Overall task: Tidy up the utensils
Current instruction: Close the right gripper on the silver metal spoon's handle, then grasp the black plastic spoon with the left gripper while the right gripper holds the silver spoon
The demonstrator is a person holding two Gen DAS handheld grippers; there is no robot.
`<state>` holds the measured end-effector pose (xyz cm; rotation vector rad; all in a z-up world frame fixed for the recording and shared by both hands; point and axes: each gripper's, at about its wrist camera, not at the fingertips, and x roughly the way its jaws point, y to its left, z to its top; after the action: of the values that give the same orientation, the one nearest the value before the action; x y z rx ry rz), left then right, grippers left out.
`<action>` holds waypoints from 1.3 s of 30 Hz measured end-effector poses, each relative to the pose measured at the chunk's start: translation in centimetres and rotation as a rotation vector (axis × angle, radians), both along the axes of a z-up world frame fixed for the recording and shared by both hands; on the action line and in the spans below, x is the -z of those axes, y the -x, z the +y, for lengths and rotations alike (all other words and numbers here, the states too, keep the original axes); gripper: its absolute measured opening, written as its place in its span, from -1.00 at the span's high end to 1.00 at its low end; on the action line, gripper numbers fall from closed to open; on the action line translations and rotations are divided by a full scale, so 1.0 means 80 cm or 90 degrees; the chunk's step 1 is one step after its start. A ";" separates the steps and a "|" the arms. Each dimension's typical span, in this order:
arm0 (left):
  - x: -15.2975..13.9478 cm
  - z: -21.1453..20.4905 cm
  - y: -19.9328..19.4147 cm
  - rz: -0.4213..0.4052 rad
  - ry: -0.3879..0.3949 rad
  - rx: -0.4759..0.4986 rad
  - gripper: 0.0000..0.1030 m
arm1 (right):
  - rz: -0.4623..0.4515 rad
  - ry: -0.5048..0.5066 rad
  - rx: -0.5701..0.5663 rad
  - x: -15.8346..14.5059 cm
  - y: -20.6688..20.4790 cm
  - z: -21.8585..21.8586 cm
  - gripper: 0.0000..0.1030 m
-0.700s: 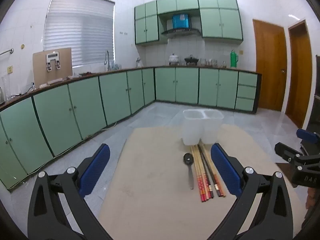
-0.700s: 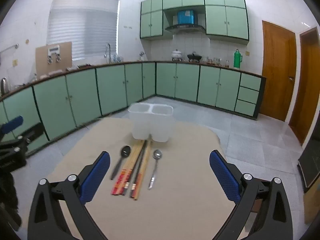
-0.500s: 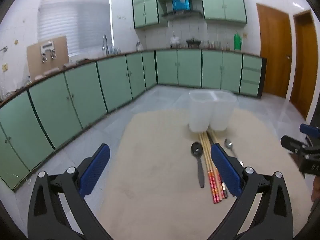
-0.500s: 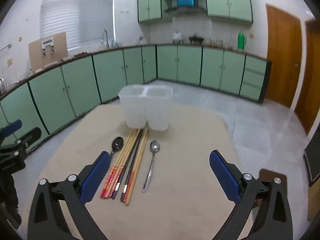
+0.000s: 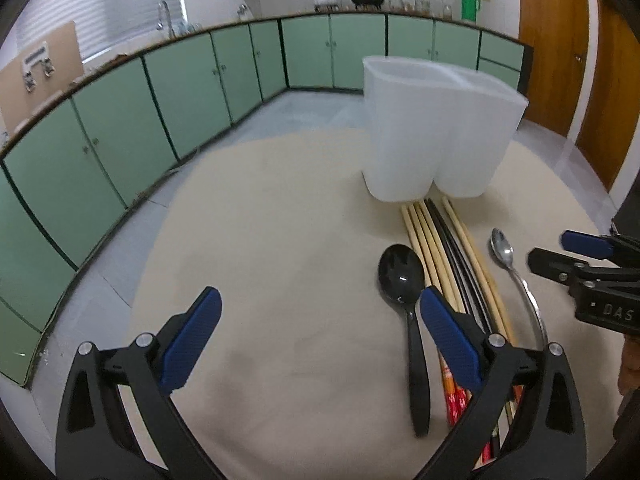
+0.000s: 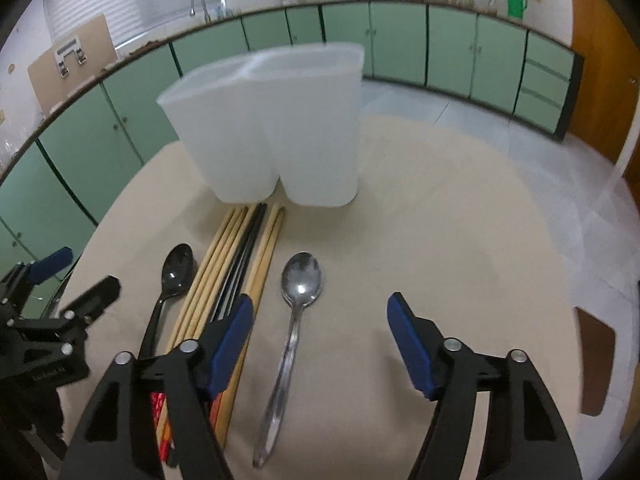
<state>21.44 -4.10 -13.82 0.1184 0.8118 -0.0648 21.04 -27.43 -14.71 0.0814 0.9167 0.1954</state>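
A white two-compartment container point(image 5: 432, 132) point(image 6: 272, 128) stands at the far side of a beige round table point(image 5: 280, 240). In front of it lie a bundle of wooden and black chopsticks point(image 5: 448, 248) point(image 6: 240, 256), a black spoon point(image 5: 400, 276) point(image 6: 178, 268) to their left and a metal spoon point(image 5: 504, 250) point(image 6: 300, 280) to their right. My left gripper point(image 5: 316, 300) hovers wide open over bare table, its right finger above the black spoon's handle. My right gripper point(image 6: 320, 300) is partly open above the metal spoon, whose handle lies between the fingers untouched.
Green base cabinets point(image 5: 120, 128) and a counter with a sink ring the room. Wooden doors point(image 5: 556, 40) stand at the right. A brown wooden piece point(image 6: 596, 360) sits past the table's right edge. Grey floor tiles lie beyond the table.
Both grippers have tipped down and come closer to the utensils, and the container looms larger. The right gripper's fingers have narrowed; the left stays wide.
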 end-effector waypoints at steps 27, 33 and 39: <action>0.056 -0.005 -0.028 0.063 -0.059 0.031 -0.87 | 0.023 0.048 -0.031 0.014 -0.020 0.017 0.44; 0.052 -0.001 -0.044 0.064 -0.065 0.017 -0.86 | 0.019 0.063 -0.032 0.016 -0.026 0.021 0.44; 0.040 -0.020 -0.056 0.051 -0.041 0.038 -0.87 | 0.029 0.049 -0.032 0.015 -0.024 0.034 0.29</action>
<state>25.95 -5.66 -17.03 0.2016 0.8911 -0.0995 22.97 -24.70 -15.93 -0.0089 0.9713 0.2059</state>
